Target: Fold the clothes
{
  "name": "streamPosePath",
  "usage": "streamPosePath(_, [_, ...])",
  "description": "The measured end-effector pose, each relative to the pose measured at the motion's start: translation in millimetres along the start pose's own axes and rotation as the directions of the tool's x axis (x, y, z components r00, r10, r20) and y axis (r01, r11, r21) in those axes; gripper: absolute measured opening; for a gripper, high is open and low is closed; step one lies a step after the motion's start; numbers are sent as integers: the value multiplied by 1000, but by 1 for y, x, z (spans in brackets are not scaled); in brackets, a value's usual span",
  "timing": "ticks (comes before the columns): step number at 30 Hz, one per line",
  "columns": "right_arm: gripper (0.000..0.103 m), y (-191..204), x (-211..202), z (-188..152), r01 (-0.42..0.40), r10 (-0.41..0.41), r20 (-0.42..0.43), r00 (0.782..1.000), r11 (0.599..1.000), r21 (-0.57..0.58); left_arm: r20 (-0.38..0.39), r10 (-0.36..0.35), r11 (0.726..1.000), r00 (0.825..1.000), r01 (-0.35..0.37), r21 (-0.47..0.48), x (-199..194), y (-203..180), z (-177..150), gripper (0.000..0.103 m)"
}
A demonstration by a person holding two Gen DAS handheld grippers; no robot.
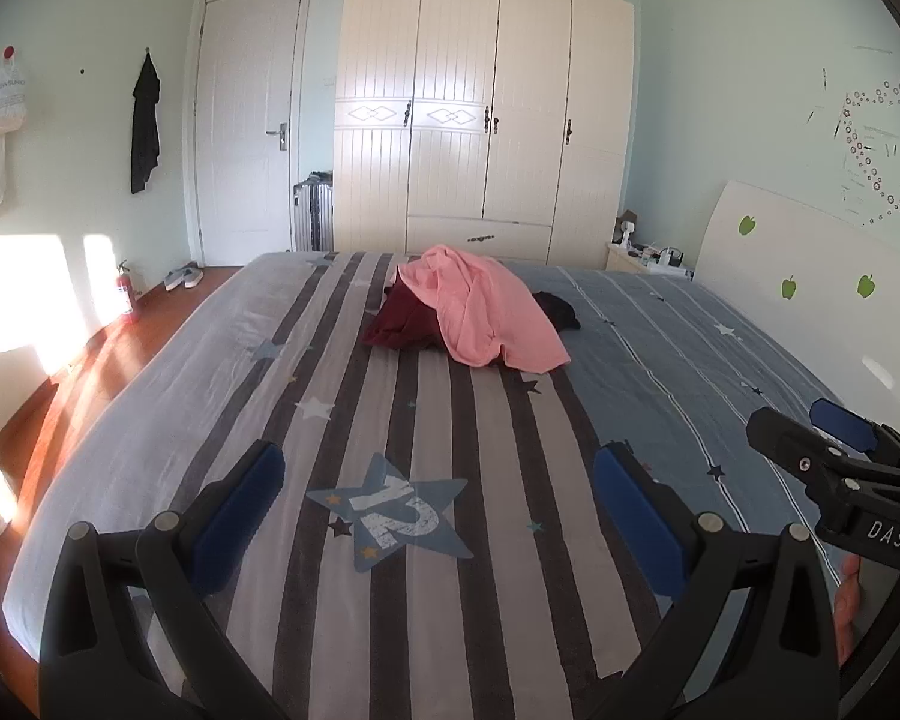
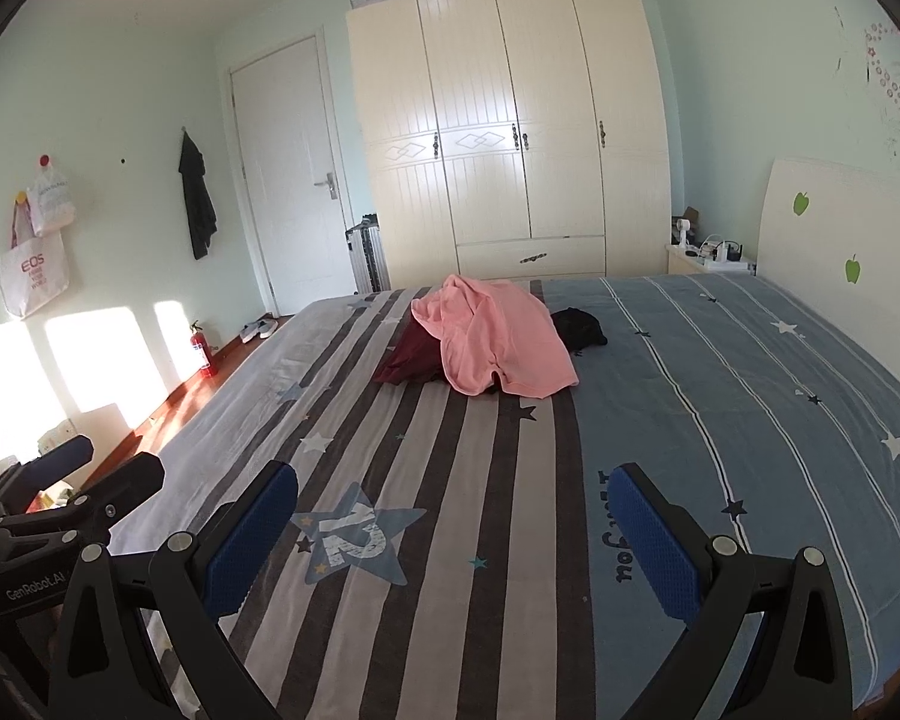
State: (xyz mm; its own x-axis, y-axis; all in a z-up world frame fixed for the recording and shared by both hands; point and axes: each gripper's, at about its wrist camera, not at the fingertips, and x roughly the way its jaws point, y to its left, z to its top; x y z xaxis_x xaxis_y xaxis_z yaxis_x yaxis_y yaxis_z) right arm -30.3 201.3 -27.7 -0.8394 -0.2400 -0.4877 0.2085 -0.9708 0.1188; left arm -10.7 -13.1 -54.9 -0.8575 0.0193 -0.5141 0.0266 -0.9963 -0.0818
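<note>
Blue-padded left claw [image 1: 438,516] and right claw [image 2: 453,531] both gape wide, empty, above the striped bedspread [image 1: 426,408].

i can read "genrobot.ai" on the black body of the left gripper [image 2: 60,474] and "das" on the right gripper [image 1: 834,438]. the tote bag [image 2: 30,279] on the wall says "eos" in red; its smaller lines blur. the bedsheet [image 2: 510,510] has a star printed "23" and the word "you".
</note>
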Motion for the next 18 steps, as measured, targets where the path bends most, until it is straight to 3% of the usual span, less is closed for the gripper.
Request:
streamPosePath(5, [102, -14, 57, -30, 12, -12, -57, 998, 1000, 4, -73, 23, 999, 997, -25, -30, 53, 18, -34, 102])
streamPosePath(9, [102, -28, 110, -55, 20, -18, -108, 994, 1000, 15, -156, 46, 995, 987, -59, -84, 119, 39, -70, 102])
streamPosePath(13, [102, -43, 167, -79, 28, -24, -155, 988, 999, 24, -262, 14, 995, 965, -39, -89, 194, 48, -98, 102])
streamPosePath(18, [102, -73, 278, -89, 43, -35, -194, 980, 998, 35, -367, -43, 992, 929, -5, -127, 291, 60, -116, 102])
